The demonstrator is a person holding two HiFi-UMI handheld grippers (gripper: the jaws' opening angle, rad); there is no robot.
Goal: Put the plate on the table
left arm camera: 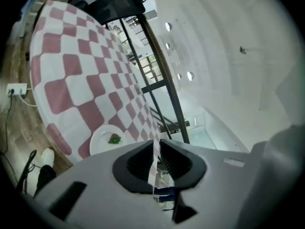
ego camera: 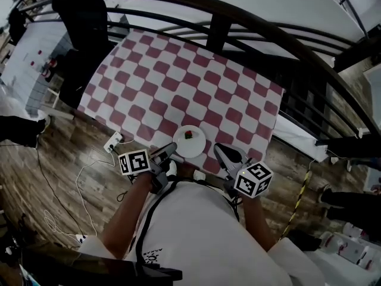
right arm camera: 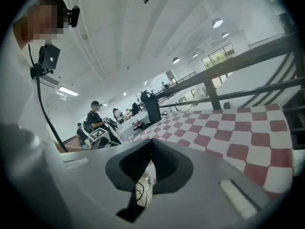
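A white plate (ego camera: 189,142) with a small red and green thing (ego camera: 189,134) on it rests on the red-and-white checked tablecloth (ego camera: 178,82), at the table's near edge. My left gripper (ego camera: 168,154) hovers just left of the plate's rim, apart from it. In the left gripper view the plate (left arm camera: 106,140) lies below and left of the left gripper (left arm camera: 156,146), whose jaws show only a narrow slit with nothing between them. My right gripper (ego camera: 225,154) is right of the plate. In the right gripper view the right gripper (right arm camera: 151,144) has its tips touching and holds nothing.
A dark curved railing (ego camera: 250,16) runs behind the table. A black chair (ego camera: 80,16) stands at the far left corner. A white power strip (ego camera: 113,142) and its cables lie on the wooden floor at left. People (right arm camera: 95,119) stand far off in the right gripper view.
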